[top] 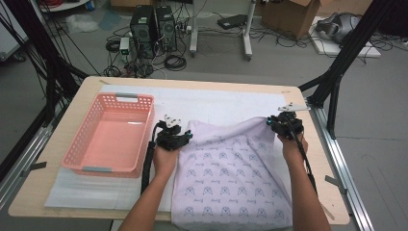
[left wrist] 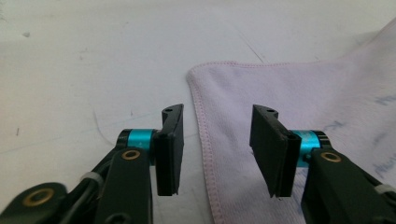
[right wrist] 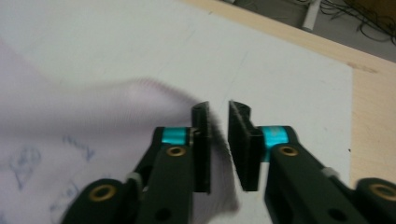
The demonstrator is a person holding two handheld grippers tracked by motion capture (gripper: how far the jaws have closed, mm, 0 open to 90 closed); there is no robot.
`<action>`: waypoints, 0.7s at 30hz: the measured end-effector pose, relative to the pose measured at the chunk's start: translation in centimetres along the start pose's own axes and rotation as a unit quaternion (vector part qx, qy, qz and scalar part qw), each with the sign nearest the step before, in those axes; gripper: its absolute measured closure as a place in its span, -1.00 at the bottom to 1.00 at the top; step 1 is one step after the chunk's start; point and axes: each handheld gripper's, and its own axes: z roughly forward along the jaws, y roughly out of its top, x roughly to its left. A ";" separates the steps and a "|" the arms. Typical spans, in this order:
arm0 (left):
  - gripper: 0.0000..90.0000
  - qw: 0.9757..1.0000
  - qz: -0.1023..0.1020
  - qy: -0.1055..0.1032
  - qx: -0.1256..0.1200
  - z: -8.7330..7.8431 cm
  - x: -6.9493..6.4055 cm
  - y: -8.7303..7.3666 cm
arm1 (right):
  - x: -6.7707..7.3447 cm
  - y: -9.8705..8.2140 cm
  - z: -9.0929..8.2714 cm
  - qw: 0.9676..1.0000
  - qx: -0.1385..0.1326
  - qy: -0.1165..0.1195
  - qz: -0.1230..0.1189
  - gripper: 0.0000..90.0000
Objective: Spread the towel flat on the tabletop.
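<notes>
White mat: lilac printed cloth; left tongs apart, right tongs slightly apart, astride corner.

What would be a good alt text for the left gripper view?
The left gripper stands open over the hemmed corner of a pale lilac printed cloth, its pads not touching it. The cloth lies flat on a white table mat.

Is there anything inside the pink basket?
No, the pink basket sits with a bare bottom in the high view, while the patterned cloth lies spread on the table beside it.
</notes>
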 end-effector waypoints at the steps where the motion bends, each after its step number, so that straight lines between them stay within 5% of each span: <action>1: 0.20 1.000 -0.003 -0.004 -0.002 -0.2 0.0 -0.1 | -0.3 0.1 -0.3 1.000 -0.011 0.000 0.015 0.64; 4: 0.18 1.000 -0.010 -0.022 0.013 -0.4 -0.1 -0.5 | -1.1 0.2 -1.5 0.999 -0.033 0.002 0.040 0.57; 8: 0.14 0.999 0.013 -0.040 0.030 -0.8 -0.8 -0.6 | -1.6 -0.2 -3.1 0.998 -0.036 0.021 0.037 0.54; 12: 0.17 0.998 0.005 -0.057 0.006 -1.8 -1.2 -1.2 | -1.3 -2.0 -4.4 0.999 -0.013 0.043 0.025 0.50; 14: 0.11 0.998 0.010 -0.061 0.026 -2.1 -1.3 -1.3 | -1.2 -3.2 -4.9 0.998 -0.004 0.050 0.023 0.49; 21: 0.09 0.997 0.012 -0.076 0.014 -3.5 -1.9 -2.4 | -0.2 -8.0 -6.4 0.991 0.043 0.113 0.055 0.25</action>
